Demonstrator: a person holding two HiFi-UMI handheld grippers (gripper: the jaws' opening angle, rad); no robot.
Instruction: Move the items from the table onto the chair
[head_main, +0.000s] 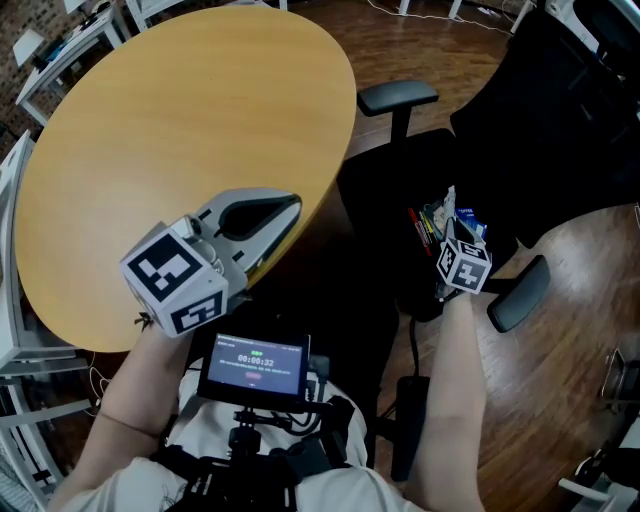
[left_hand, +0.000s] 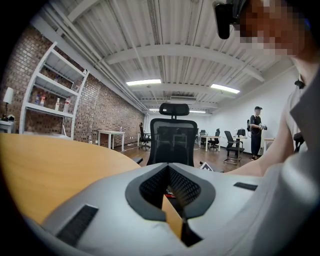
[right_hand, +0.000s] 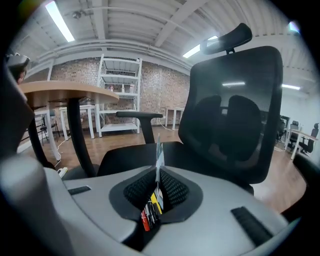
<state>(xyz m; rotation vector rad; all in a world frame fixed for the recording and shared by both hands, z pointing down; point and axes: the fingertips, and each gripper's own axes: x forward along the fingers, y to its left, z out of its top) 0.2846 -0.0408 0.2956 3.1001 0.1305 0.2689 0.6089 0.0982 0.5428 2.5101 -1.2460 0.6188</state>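
Two grippers: right gripper (right_hand: 157, 176) clamped on pen pack (head_main: 431, 222) over chair (head_main: 378, 232) at table's (head_main: 180, 110) 3 o'clock; left gripper (head_main: 286, 214) closed, empty, at 5 o'clock edge.

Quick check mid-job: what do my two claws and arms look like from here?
Left claw and right claw match: pale grey moulded shells, jaws lined with black textured pads, black ribbed strips set into the sides. Each carries a white cube with black square markers. Both forearms are bare, with no sleeves showing; the top is white.
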